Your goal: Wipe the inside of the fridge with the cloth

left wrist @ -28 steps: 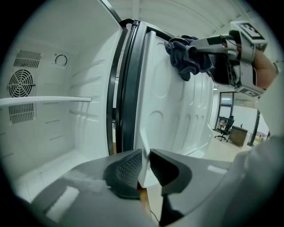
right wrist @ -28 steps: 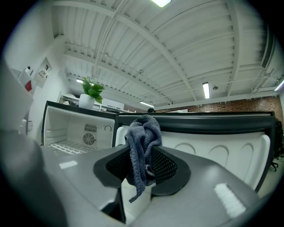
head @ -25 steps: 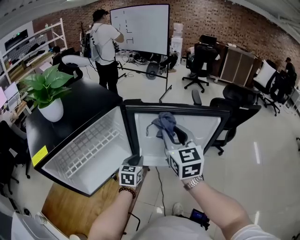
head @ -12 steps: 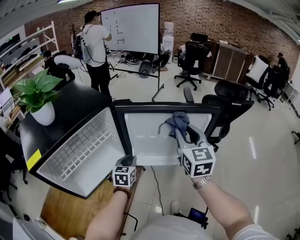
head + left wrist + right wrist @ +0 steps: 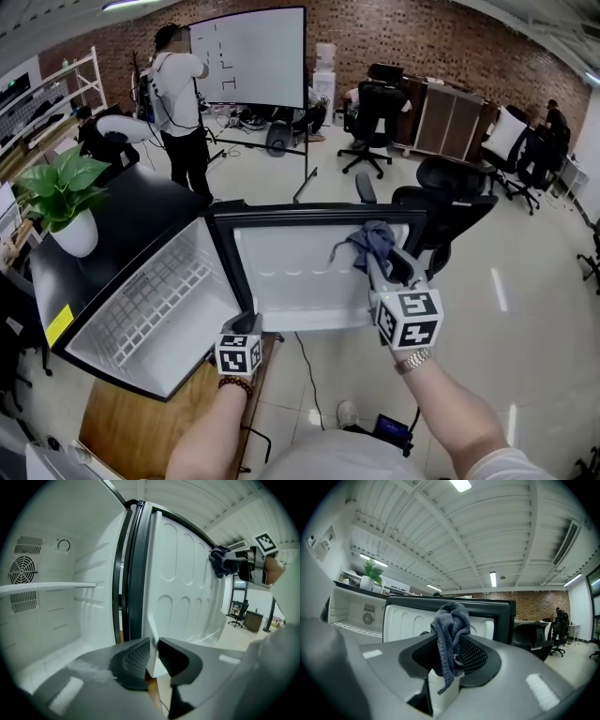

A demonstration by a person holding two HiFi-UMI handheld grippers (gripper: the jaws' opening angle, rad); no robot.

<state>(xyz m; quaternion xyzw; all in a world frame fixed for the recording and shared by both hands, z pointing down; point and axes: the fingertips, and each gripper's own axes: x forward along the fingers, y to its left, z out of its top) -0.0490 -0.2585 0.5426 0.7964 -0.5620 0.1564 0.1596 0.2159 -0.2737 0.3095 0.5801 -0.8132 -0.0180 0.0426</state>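
Note:
The black mini fridge [image 5: 131,211] stands open, its white inside [image 5: 159,300] and wire shelf facing me. Its door [image 5: 300,281] swings out at centre, white lining towards me. My left gripper [image 5: 251,324] is at the door's lower left corner, jaws shut on the lining's thin white edge [image 5: 152,634]. My right gripper [image 5: 379,255] is shut on a bunched grey-blue cloth [image 5: 373,239] and holds it against the lining's upper right. The right gripper view shows the cloth [image 5: 451,630] hanging between the pads. In the left gripper view the cloth [image 5: 217,560] touches the door's lining [image 5: 183,588].
The fridge sits on a wooden table [image 5: 141,422]. A potted plant [image 5: 61,202] stands on its top. Black office chairs [image 5: 441,206] are just behind the door. Farther back a person [image 5: 178,94] faces a whiteboard [image 5: 248,56]. A glass shelf [image 5: 47,587] crosses the fridge's inside.
My right gripper has slid the cloth to the right along the upper part of the door's lining. The left gripper has kept its hold on the door's edge.

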